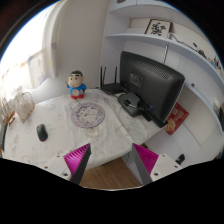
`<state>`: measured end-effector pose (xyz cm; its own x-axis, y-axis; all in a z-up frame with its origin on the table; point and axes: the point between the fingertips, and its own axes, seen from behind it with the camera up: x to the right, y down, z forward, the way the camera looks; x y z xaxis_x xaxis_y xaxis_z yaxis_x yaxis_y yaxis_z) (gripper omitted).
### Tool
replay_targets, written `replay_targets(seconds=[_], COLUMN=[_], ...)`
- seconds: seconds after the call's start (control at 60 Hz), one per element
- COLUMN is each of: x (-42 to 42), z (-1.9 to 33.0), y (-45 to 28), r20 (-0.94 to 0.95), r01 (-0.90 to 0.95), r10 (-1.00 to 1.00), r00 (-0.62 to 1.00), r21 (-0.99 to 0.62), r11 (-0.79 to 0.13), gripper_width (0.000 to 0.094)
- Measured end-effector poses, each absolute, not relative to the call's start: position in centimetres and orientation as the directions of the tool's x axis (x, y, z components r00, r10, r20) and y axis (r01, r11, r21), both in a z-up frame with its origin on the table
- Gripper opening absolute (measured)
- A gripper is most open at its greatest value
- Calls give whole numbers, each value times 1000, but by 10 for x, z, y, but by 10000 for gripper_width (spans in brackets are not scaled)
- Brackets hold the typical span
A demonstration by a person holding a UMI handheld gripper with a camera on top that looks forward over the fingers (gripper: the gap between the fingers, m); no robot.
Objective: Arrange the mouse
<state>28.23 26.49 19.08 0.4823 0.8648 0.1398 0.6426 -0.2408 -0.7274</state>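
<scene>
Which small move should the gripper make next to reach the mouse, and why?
Probably move forward and to the left. The gripper has its jaws open and empty over the near edge of the table. The mouse lies well beyond the left finger, apart from it, short of the plate and the figurine.

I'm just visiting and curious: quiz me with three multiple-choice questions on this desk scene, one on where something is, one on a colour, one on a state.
1. The mouse lies: A on the shelf; B on the table, beyond the left finger; C between the fingers.
2. The gripper pads are: A green; B yellow; C pink.
3. The monitor screen is: A dark; B showing a picture; C covered.

Answers: 1 B, it rests on the table; 2 C, both pads show pink; 3 A, the screen is black.
</scene>
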Motion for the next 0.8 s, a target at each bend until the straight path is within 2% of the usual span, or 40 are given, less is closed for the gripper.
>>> replay_targets(seconds=[0.15, 0.533, 0.8], x=[264, 196, 164], z=[185, 162, 129], y=[236, 79, -6], r20=[129, 90, 69], r01=[657, 691, 681], r10=[900, 985, 998], r00=[417, 148, -11], r21=[-727, -722, -730], r11=[-200, -38, 58], gripper_width=[855, 860, 857])
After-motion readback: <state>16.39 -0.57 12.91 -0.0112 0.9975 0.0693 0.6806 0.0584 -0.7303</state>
